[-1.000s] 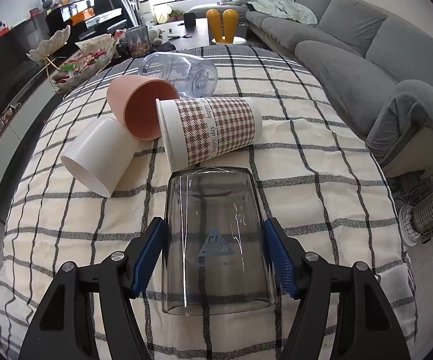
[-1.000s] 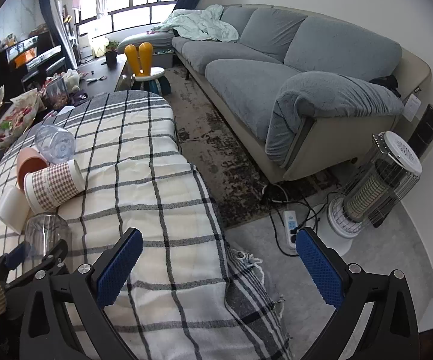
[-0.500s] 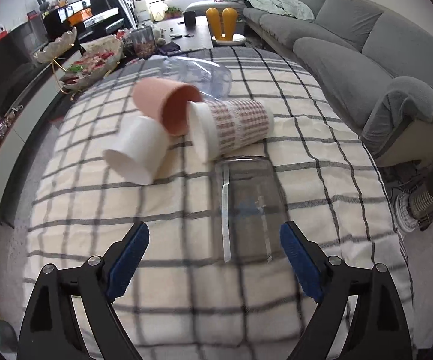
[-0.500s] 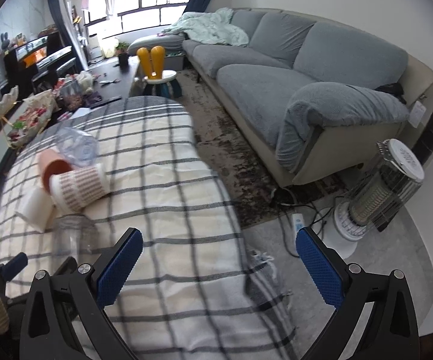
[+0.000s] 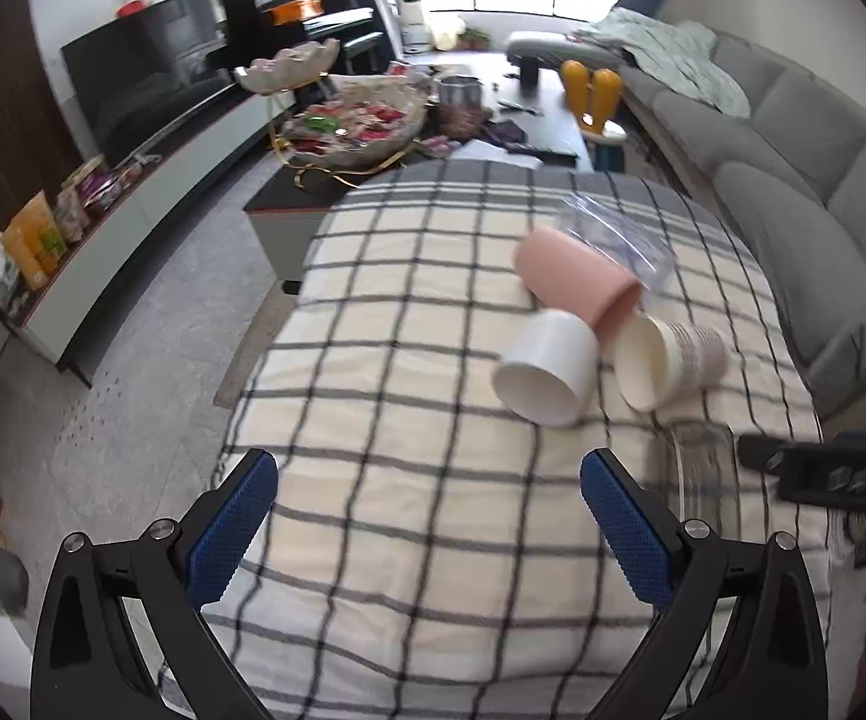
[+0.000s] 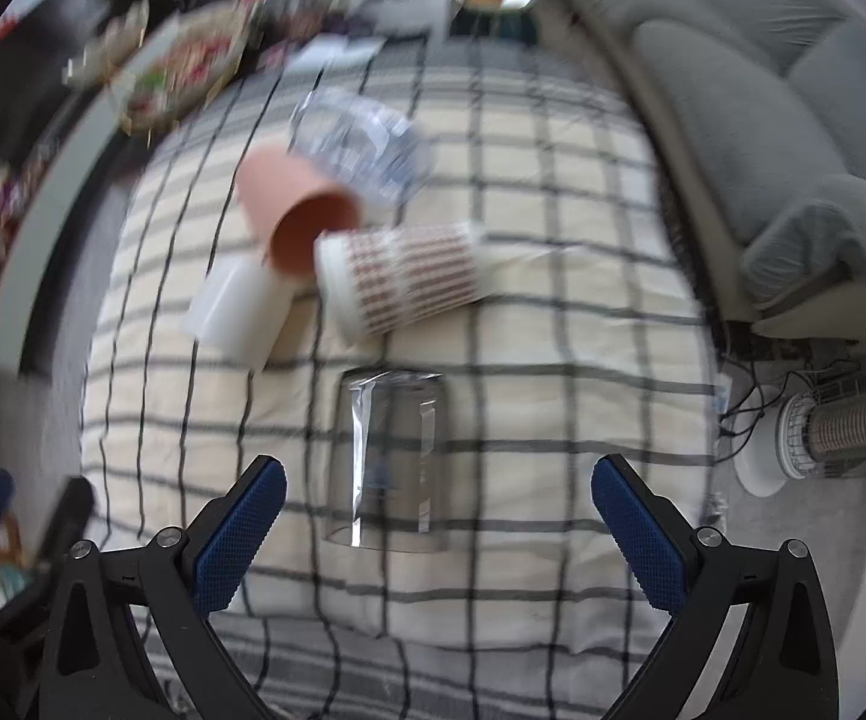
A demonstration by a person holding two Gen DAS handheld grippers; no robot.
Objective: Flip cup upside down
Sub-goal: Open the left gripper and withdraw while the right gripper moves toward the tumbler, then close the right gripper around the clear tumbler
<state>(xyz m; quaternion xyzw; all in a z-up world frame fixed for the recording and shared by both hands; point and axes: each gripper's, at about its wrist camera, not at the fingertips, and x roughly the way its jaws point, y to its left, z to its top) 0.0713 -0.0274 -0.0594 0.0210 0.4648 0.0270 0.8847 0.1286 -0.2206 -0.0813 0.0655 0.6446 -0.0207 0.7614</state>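
Observation:
A clear glass cup (image 6: 391,459) stands upside down on the checked tablecloth (image 6: 553,360), between and just beyond the fingers of my open right gripper (image 6: 439,534). In the left wrist view the glass cup (image 5: 703,480) shows at the right, partly hidden by the right gripper. My left gripper (image 5: 427,528) is open and empty over bare cloth, left of the cups. Behind the glass lie a houndstooth paper cup (image 6: 403,279), a white cup (image 6: 235,312), a pink cup (image 6: 301,222) and a clear plastic cup (image 6: 361,144), all on their sides.
The table's left edge drops to the floor (image 5: 133,360). A grey sofa (image 6: 763,90) runs along the right. A heater (image 6: 835,429) and cables stand on the floor at the right. A snack tray (image 5: 349,126) sits beyond the table.
My left gripper let go of the upside-down glass, opened and swung away to the left. My right gripper swung left and now faces the glass.

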